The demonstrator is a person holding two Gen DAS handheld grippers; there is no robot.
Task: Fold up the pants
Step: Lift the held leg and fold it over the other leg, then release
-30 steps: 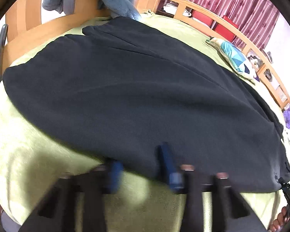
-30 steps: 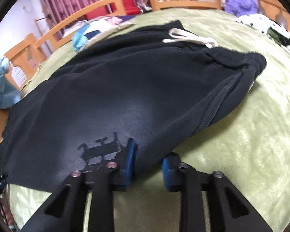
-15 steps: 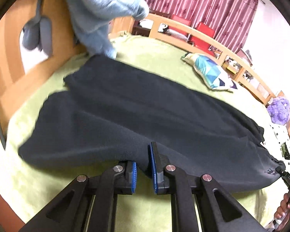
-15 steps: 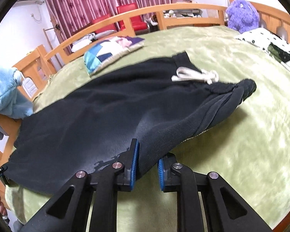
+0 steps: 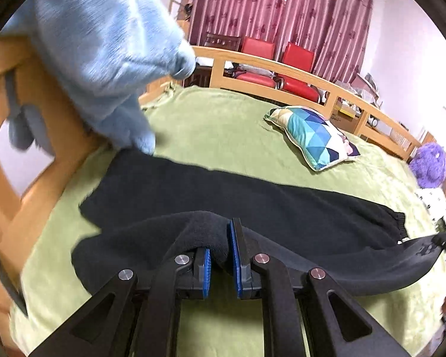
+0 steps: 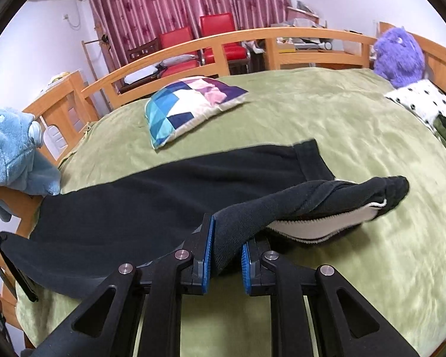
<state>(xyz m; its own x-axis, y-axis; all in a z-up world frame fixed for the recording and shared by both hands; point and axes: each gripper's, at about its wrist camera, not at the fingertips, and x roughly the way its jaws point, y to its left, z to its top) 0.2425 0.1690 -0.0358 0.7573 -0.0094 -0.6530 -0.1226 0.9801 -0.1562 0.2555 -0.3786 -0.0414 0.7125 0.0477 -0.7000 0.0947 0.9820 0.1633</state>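
Note:
Black fleece pants lie lengthwise across a green bed. My left gripper is shut on the near edge of the pants at the leg end and holds it lifted off the bed. My right gripper is shut on the near edge of the pants at the waist end; the raised fabric hangs back toward the waistband, with its white lining showing. The far half of the pants lies flat on the bed.
The green blanket covers the bed inside a wooden rail. A patchwork pillow lies beyond the pants. A blue plush hangs at the left rail, a purple plush at the right. Red chairs stand behind.
Both grippers closed on the near edge of the pants and lifted it up and forward. The pants now cover less of the bed and more blanket shows beyond them.

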